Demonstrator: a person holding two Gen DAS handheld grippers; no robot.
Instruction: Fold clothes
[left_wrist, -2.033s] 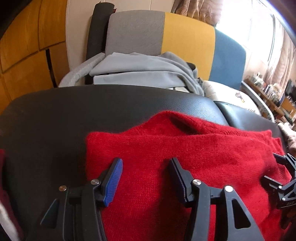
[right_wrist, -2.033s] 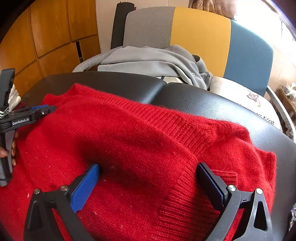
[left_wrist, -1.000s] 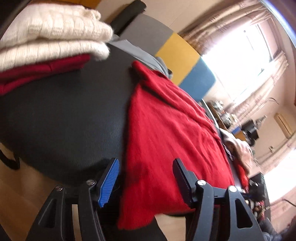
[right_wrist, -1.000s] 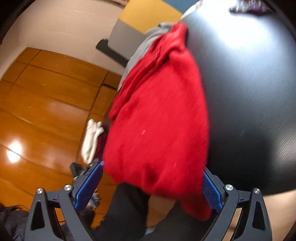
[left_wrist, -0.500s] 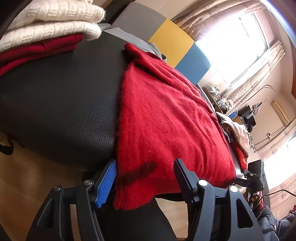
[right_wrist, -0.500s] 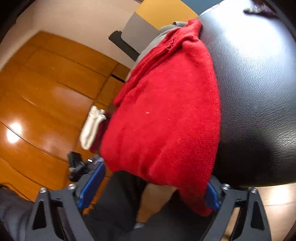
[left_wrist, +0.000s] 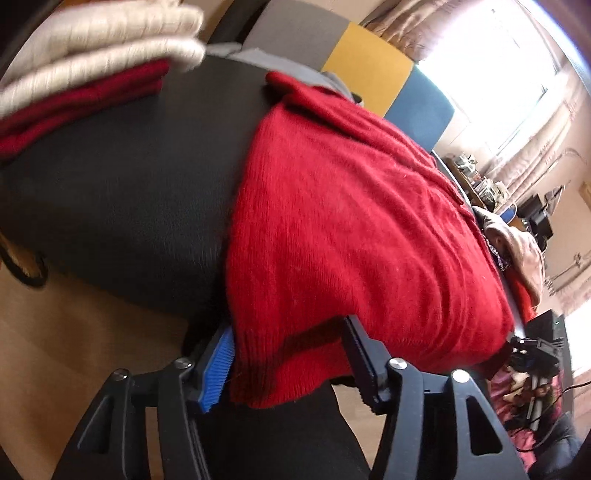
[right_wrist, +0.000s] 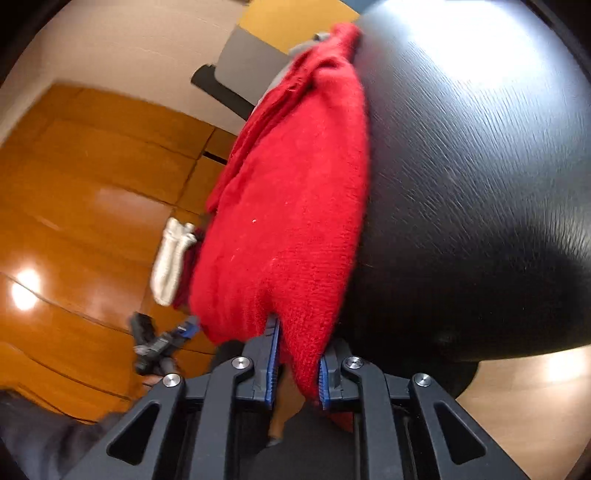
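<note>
Right gripper (right_wrist: 294, 363) first: its jaws are closing, and a fold of the red sweater (right_wrist: 291, 206) hem hangs pinched between the blue pads (right_wrist: 272, 363), which look pressed to the knit on both sides. Just beyond those jaws the sweater runs straight away from them, its long axis lying along the line the gripper points, the hem nearest and the bunched collar end farthest. To the right of the jaws sits the bare black leather surface (right_wrist: 480, 192) that carries the garment; the sweater lies along its left edge, with the hem drooping off the near rim.

Over to the left gripper (left_wrist: 288, 363): jaws spread wide and closing, with the other corner of the hem hanging between them. The blue pad (left_wrist: 218, 363) sits just at the cloth's left edge, while the other jaw is partly covered by the drooping knit; whether either presses the cloth, I cannot tell. Ahead of these jaws the sweater (left_wrist: 351, 229) stretches up and away, again hem near, collar end far.

Farther off, left of the left jaws, a folded stack of clothes (left_wrist: 92, 66) rests on the same black surface, cream knit on top of dark red. Beyond that stands a grey, yellow and blue chair back (left_wrist: 369, 62).
</note>
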